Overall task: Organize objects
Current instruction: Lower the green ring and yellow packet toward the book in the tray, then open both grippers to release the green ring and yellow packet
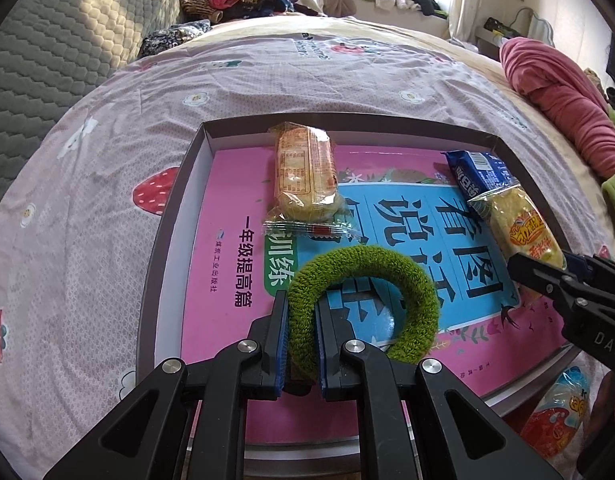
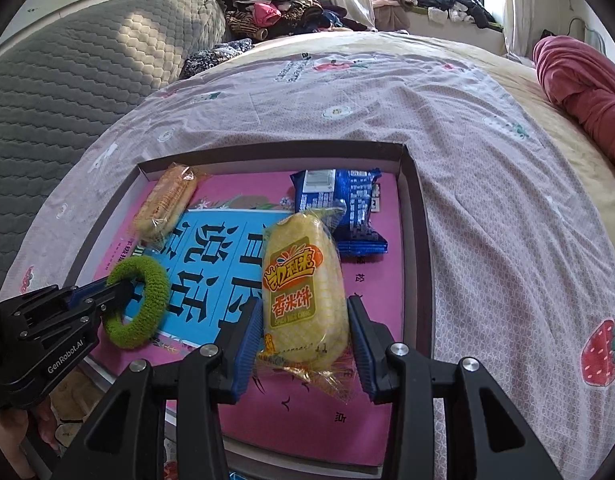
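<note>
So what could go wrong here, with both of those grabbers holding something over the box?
The left hand-held gripper pinches only one side of the soft green ring, so it might twist or slip out. The right hand-held gripper holds the yellow rice-cracker pack close to the blue snack pack; setting it down could shove that one.

My right gripper squeezes a yellow rice cake pack over the box. My left gripper pinches a fuzzy green ring. A blue snack pack lies behind.
</note>
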